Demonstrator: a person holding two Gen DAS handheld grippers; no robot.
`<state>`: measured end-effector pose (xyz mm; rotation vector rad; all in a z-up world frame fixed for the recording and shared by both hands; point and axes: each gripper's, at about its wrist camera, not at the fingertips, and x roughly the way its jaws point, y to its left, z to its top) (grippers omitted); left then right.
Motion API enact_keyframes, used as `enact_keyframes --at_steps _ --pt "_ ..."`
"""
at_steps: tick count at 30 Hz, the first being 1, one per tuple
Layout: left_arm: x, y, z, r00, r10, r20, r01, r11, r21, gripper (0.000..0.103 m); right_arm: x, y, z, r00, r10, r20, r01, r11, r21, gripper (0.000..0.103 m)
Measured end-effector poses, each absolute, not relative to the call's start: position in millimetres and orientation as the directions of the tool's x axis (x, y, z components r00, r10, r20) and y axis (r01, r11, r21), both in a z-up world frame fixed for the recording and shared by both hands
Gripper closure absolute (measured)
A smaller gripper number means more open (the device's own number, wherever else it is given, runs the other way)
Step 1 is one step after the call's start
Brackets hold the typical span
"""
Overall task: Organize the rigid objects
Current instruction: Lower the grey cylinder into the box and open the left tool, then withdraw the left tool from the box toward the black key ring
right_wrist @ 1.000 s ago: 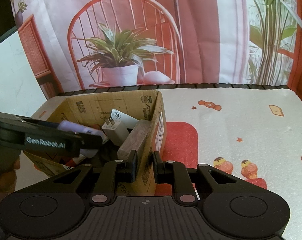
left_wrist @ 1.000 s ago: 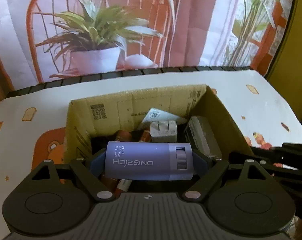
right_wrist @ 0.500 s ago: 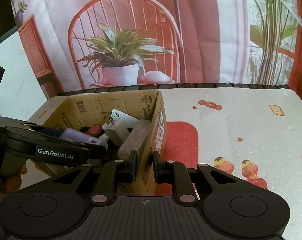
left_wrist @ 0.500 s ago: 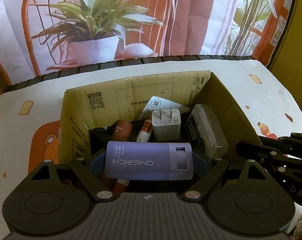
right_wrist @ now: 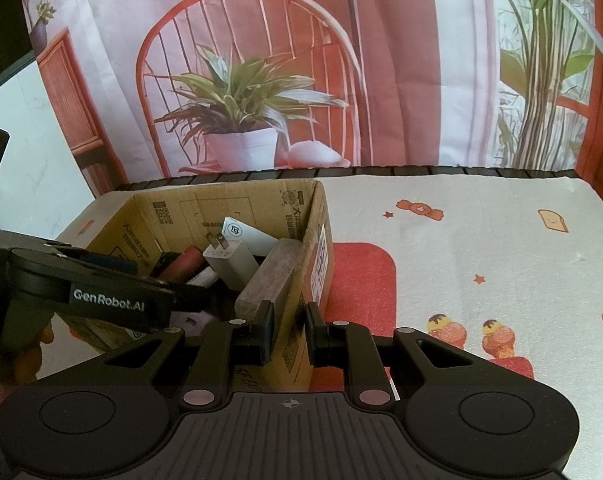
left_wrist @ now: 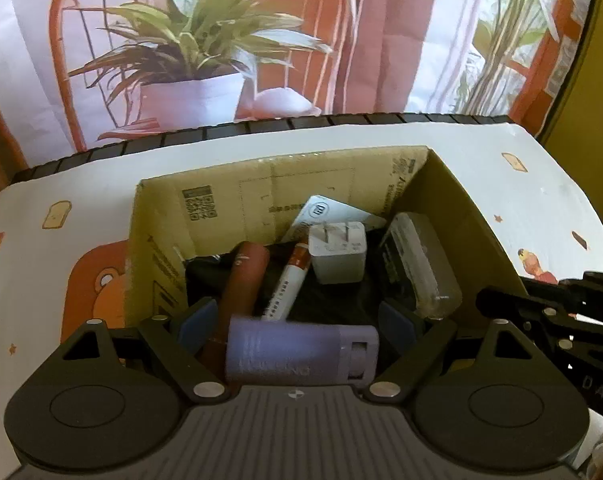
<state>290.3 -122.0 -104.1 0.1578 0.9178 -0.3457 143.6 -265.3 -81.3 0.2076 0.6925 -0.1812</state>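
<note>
A lilac cylinder [left_wrist: 301,354] lies sideways — blurred — over the open cardboard box [left_wrist: 237,200] of charger, tubes, case.

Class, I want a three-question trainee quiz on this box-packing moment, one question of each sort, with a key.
1. True or false: the right claw is clamped on a wall of the cardboard box.
2. What lies between the fingers of the left claw, untouched by them? A) red tube B) purple cylinder C) clear case
3. Fill in: the white charger shows ___ metal prongs.

Key: 1 true; 2 B; 3 two.
</note>
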Motion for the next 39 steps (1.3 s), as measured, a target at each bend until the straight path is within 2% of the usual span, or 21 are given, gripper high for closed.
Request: enact_keyframes --at_steps 9,20,26,27,31,34,39 --pt "281 -118 -92 0.589 -0.234 -0.773 0.354 0.935 -0.013 0.013 143 -265 -81 0.755 -0.097 -0.649 0.234 0.964 0.129 0.086" --pt "227 -94 -57 0.674 -0.330 -0.661 0.433 0.901 -0.008 0.010 143 -265 -82 0.756 -0.094 -0.647 0.234 0.963 0.133 0.086" --pt "195 -70 -53 0.691 -0.342 -0.636 0.413 0.910 -0.041 0.011 143 -264 -82 0.756 -0.094 -0.648 0.234 0.963 0.133 0.086" --pt "191 -67 -54 0.687 -0.346 -0.639 0.411 0.910 -0.051 0.013 143 -264 -82 0.756 -0.095 -0.648 0.234 0.963 0.133 0.086" --pt "183 -63 -65 0.644 -0.358 -0.676 0.432 0.899 -0.064 0.038 142 -265 -81 0.756 -0.096 -0.648 0.234 0.964 0.130 0.086" --pt "182 -62 -75 0.608 -0.374 -0.700 0.447 0.890 -0.087 0.046 143 -265 -81 0.756 -0.096 -0.648 0.234 0.964 0.130 0.086" --pt "190 -69 -103 0.554 -0.364 -0.749 0.464 0.882 -0.085 0.052 142 -265 -81 0.756 -0.095 -0.648 0.233 0.964 0.131 0.086"
